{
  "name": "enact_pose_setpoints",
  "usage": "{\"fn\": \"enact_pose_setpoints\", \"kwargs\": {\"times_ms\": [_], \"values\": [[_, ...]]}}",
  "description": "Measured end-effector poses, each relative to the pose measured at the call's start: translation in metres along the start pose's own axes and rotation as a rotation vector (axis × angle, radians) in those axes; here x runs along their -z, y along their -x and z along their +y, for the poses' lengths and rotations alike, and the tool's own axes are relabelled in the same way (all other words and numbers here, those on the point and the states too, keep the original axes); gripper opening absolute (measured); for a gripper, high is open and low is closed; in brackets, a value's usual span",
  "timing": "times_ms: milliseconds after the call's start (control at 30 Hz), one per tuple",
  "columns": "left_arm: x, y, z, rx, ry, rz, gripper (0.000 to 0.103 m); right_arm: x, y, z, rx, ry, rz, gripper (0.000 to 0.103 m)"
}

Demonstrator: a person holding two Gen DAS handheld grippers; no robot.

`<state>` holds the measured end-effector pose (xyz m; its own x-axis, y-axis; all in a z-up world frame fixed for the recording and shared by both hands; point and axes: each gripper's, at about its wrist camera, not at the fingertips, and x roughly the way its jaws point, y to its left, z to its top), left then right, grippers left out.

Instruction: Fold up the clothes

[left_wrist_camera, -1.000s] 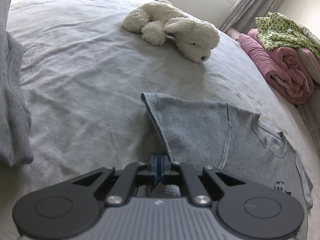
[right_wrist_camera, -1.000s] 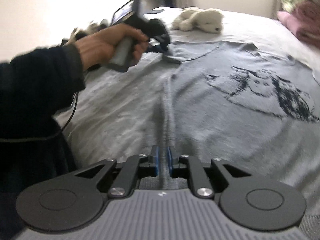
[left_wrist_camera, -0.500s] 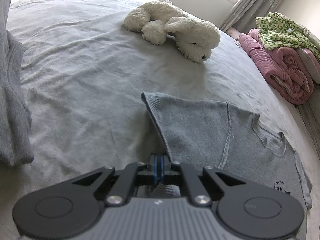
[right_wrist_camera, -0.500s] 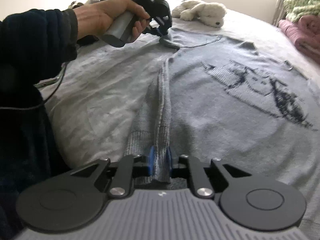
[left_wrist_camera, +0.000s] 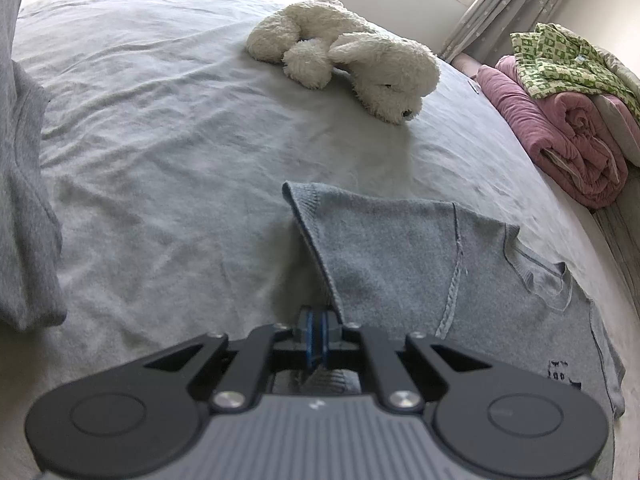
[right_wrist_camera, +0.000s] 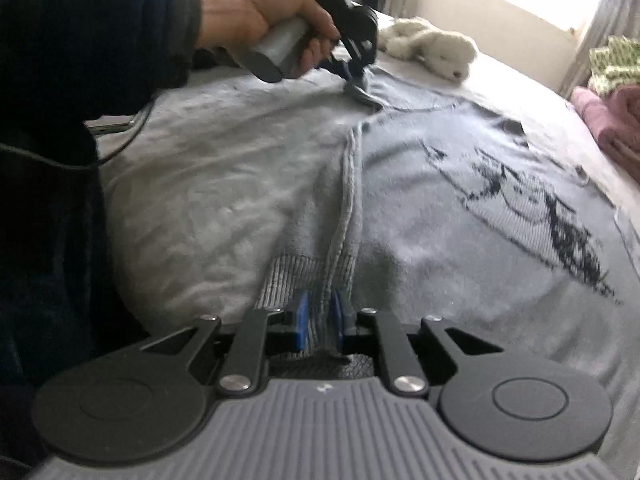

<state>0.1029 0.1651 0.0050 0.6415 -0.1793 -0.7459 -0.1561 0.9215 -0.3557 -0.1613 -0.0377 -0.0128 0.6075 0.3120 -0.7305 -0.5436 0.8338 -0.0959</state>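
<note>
A grey knit sweater [right_wrist_camera: 460, 216] with a black animal print lies spread on the bed. Its shoulder and neck part show in the left wrist view [left_wrist_camera: 400, 256]. My left gripper [left_wrist_camera: 315, 338] is shut on the sweater's left edge near the sleeve; it also shows in the right wrist view [right_wrist_camera: 356, 76], held by a hand. My right gripper [right_wrist_camera: 320, 320] is shut on the ribbed hem at the sweater's left side seam, with the fabric bunched between the blue pads.
A white plush dog [left_wrist_camera: 352, 56] lies at the far side of the grey bed sheet [left_wrist_camera: 160, 140]. Rolled pink blankets [left_wrist_camera: 560, 132] with a green patterned garment [left_wrist_camera: 568, 60] sit at the right edge. Another grey garment [left_wrist_camera: 24, 200] lies at the left.
The right gripper has closed on the hem and drawn it up and nearer. The left gripper keeps its hold and has lifted the sleeve edge a little.
</note>
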Motion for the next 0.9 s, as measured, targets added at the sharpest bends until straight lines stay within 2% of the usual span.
{"fn": "enact_pose_setpoints", "kwargs": {"times_ms": [67, 133, 267, 367, 433, 733, 800, 900], "values": [[0.0, 0.0, 0.0, 0.0, 0.002, 0.001, 0.003, -0.003, -0.002, -0.006, -0.019, -0.056, 0.014, 0.011], [-0.001, 0.001, 0.001, 0.004, 0.004, 0.0, 0.003, -0.003, -0.002, -0.013, -0.037, -0.105, 0.02, 0.003], [-0.001, 0.002, 0.003, 0.01, 0.009, -0.001, 0.003, -0.009, 0.01, -0.02, -0.068, -0.201, 0.001, 0.002], [-0.003, 0.005, 0.007, 0.014, 0.022, -0.006, 0.003, -0.021, 0.035, -0.016, -0.165, -0.244, -0.075, 0.002], [-0.003, 0.006, 0.01, 0.013, 0.028, -0.005, 0.003, -0.029, 0.04, -0.01, -0.248, -0.279, -0.087, 0.002], [-0.007, 0.011, 0.027, 0.026, 0.069, -0.016, 0.006, -0.026, -0.014, -0.004, -0.476, -0.52, 0.043, 0.005], [-0.008, 0.011, 0.03, 0.051, 0.083, -0.013, 0.009, -0.027, -0.019, -0.005, -0.497, -0.553, 0.057, 0.005], [-0.01, 0.009, 0.03, 0.1, 0.105, -0.014, 0.018, -0.028, -0.023, -0.005, -0.494, -0.557, 0.061, 0.005]]}}
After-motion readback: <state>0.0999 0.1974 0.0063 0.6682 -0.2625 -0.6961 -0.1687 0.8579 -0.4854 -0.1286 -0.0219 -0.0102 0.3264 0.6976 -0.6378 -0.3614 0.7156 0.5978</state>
